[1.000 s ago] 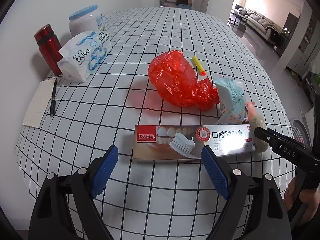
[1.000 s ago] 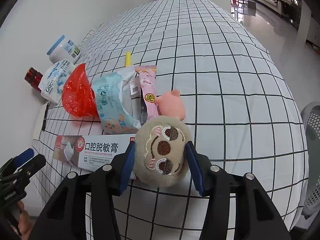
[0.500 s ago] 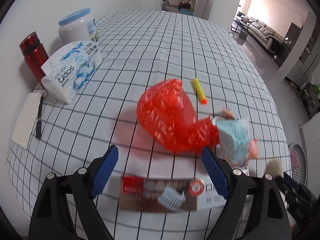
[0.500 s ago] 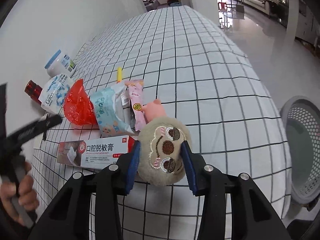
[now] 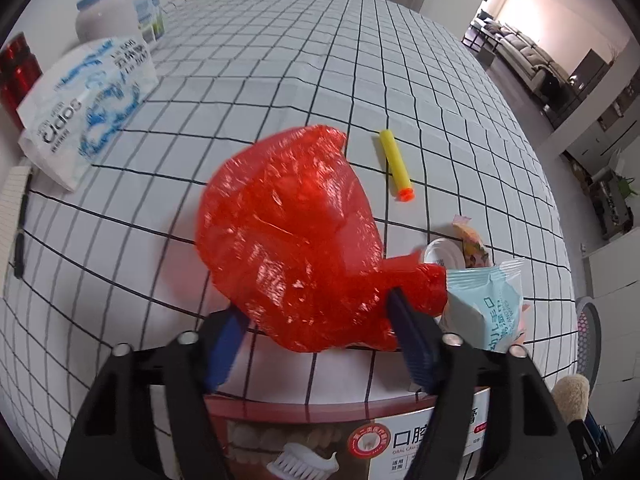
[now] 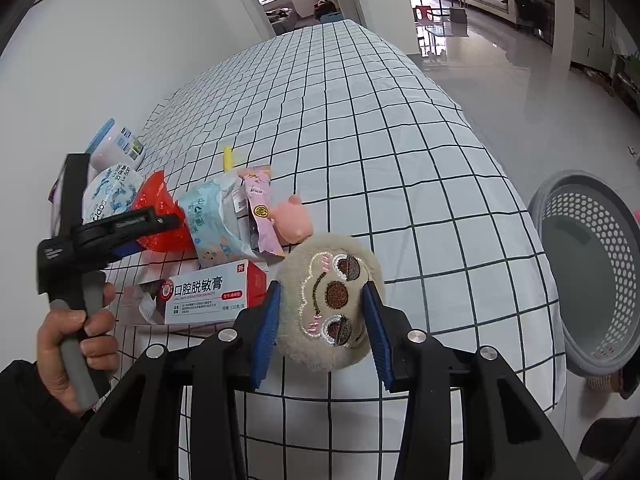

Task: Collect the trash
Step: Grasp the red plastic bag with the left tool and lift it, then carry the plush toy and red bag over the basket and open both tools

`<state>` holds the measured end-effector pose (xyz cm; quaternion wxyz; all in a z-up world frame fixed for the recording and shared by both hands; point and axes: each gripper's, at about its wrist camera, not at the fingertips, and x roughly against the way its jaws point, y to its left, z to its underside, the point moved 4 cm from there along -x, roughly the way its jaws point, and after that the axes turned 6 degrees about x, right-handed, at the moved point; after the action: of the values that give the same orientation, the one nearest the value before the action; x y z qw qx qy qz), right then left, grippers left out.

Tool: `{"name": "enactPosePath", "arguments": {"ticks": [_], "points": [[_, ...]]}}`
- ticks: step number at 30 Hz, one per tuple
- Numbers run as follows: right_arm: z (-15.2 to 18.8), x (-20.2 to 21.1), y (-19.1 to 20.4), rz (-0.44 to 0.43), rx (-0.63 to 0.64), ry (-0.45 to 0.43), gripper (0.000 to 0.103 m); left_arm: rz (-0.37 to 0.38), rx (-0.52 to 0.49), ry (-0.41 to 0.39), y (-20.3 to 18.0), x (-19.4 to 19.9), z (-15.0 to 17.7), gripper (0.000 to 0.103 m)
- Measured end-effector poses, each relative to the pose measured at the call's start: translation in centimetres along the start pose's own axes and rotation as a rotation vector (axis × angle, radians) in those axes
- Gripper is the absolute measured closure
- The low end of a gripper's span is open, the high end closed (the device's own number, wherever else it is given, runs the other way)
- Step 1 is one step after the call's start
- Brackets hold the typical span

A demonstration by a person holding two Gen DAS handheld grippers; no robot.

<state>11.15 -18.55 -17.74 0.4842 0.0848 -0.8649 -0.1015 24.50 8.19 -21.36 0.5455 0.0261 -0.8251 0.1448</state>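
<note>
Crinkly red bag (image 5: 296, 248) betw left tongs (image 5: 316, 324).

Red plastic bag (image 5: 292, 240) — yellow dart (image 5: 395, 168), orange tip; tablecloth (image 6: 380, 152) white, black grid — beige plush (image 6: 330, 300).

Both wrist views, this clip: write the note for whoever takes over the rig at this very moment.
Left tongs: closing around the red plastic bag on the table; whether the grip is firm I cannot tell.
Right tongs: shut on the plush sloth toy, held above the table edge.
On the checked tablecloth: toothpaste box, light blue wrapper, pink wrapper, pink pig toy, yellow foam dart.
Grey basket stands on the floor to the right and looks empty.
Done: nothing binned yet.
Left: bag and wrappers into the basket, probably the box too.
</note>
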Motion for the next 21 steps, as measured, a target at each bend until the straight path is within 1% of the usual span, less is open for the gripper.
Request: {"name": "enactPosePath", "arguments": {"ticks": [1, 2, 3, 4, 6, 7, 10, 13, 19, 21], "points": [[0.0, 0.0, 0.1, 0.001, -0.001, 0.0, 0.063, 0.01, -0.002, -0.005, 0.0, 0.0, 0.0, 0.049], [0.1, 0.1, 0.1, 0.001, -0.002, 0.001, 0.063, 0.018, -0.008, -0.013, -0.1, 0.0, 0.0, 0.058], [0.3, 0.1, 0.1, 0.0, -0.003, 0.001, 0.063, 0.025, -0.019, -0.018, -0.2, 0.2, 0.0, 0.071], [0.4, 0.2, 0.2, 0.0, -0.002, 0.003, 0.063, 0.027, -0.03, -0.018, -0.2, 0.2, 0.0, 0.075], [0.6, 0.1, 0.3, -0.005, -0.003, 0.009, 0.063, 0.032, -0.04, -0.02, -0.2, 0.5, -0.1, 0.091], [0.7, 0.2, 0.3, -0.011, -0.009, 0.012, 0.063, 0.038, -0.046, -0.024, -0.1, 0.9, -0.1, 0.095], [1.0, 0.6, 0.4, -0.018, -0.017, 0.01, 0.063, 0.043, -0.06, -0.059, 0.4, 2.7, -0.2, 0.097], [1.0, 1.2, 0.6, -0.014, -0.005, 0.002, 0.063, 0.031, -0.081, -0.087, 0.7, 4.8, -0.2, 0.097], [0.8, 3.5, 0.6, -0.019, -0.021, -0.031, 0.063, -0.016, -0.203, -0.169, 0.5, 10.5, 0.3, 0.097], [0.8, 4.6, 0.5, -0.014, -0.028, -0.051, 0.063, -0.011, -0.237, -0.195, 0.0, 12.6, 0.7, 0.097]]}}
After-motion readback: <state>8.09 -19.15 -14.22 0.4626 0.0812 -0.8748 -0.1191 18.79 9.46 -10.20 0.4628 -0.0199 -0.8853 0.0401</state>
